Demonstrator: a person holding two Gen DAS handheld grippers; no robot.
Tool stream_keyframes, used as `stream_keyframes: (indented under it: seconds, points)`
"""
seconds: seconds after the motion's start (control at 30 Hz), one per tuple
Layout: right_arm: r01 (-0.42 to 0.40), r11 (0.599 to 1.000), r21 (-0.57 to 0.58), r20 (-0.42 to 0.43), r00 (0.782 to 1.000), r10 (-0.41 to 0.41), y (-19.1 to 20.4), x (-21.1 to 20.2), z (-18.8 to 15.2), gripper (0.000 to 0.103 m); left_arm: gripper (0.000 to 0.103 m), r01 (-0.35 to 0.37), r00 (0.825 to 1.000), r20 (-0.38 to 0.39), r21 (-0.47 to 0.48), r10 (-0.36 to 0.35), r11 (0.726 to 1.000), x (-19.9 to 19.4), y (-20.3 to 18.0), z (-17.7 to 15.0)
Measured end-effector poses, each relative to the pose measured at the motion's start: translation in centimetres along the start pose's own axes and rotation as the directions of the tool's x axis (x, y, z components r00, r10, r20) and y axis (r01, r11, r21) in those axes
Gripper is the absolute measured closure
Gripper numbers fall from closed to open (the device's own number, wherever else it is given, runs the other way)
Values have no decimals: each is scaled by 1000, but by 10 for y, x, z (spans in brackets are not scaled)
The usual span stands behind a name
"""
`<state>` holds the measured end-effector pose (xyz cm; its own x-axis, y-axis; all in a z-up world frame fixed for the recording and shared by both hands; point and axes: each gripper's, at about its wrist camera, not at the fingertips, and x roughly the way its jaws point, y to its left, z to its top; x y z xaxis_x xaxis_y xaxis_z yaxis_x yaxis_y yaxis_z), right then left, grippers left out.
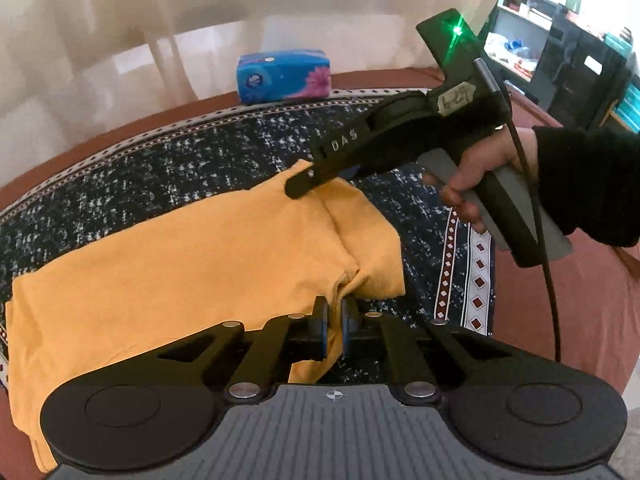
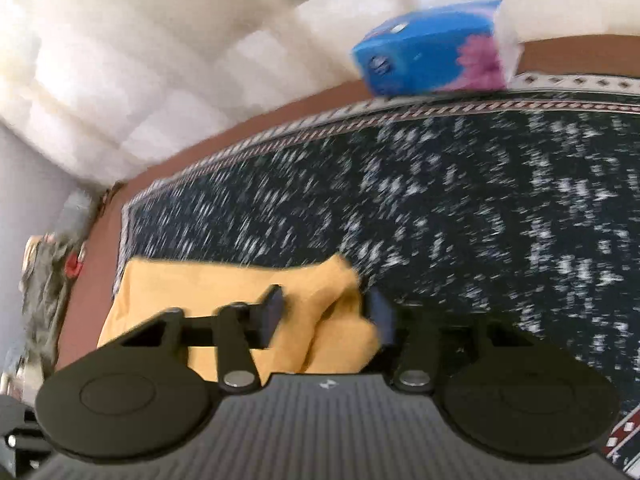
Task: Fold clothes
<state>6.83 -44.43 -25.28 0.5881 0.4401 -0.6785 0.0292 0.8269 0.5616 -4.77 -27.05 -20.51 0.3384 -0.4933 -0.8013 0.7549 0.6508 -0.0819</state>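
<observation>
An orange-yellow garment [image 1: 168, 264] lies folded on a dark speckled cloth [image 1: 168, 168]. My left gripper [image 1: 335, 312] is shut on the garment's near right edge, fabric pinched between its blue pads. The right gripper [image 1: 298, 188], held by a hand in a black sleeve, hovers over the garment's far right corner. In the blurred right wrist view the garment [image 2: 200, 280] lies below the right gripper [image 2: 326, 308], whose fingers are apart with bunched orange fabric between them, not clamped.
A blue tissue pack [image 1: 282, 76] sits at the far edge of the cloth; it also shows in the right wrist view [image 2: 432, 52]. The cloth covers a brown surface [image 1: 560, 312]. Pale curtains hang behind. Shelves [image 1: 568, 40] stand at the far right.
</observation>
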Motion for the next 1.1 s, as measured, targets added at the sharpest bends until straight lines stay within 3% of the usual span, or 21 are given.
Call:
stream_keyframes:
  seconds: [0.07, 0.4, 0.53, 0.67, 0.9, 1.03, 1.1]
  points:
    - [4, 1000, -9, 1, 1000, -4, 3, -3, 3, 85, 103, 3, 1000, 12, -20, -2, 1000, -3, 3, 1]
    - [-15, 1000, 9, 62, 998, 15, 43, -34, 23, 93, 102, 49, 990, 141, -158, -27, 986, -47, 37, -1]
    - [-65, 998, -19, 82, 994, 66, 88, -39, 37, 93, 102, 62, 975, 221, -246, -6, 967, -78, 66, -15]
    - [-96, 992, -81, 86, 991, 102, 138, -37, 49, 93, 102, 71, 965, 261, -356, 27, 932, -101, 103, -38]
    - [-99, 982, -160, -10, 995, 99, 212, 34, 50, 94, 100, 51, 965, 244, -538, 98, 842, -117, 175, -88]
    - [-78, 980, -182, -80, 995, 64, 235, 82, 39, 94, 100, 2, 965, 222, -545, 142, 839, -120, 198, -106]
    - [-68, 980, -189, -106, 993, 48, 241, 100, 31, 95, 100, 14, 969, 214, -553, 126, 833, -120, 208, -113]
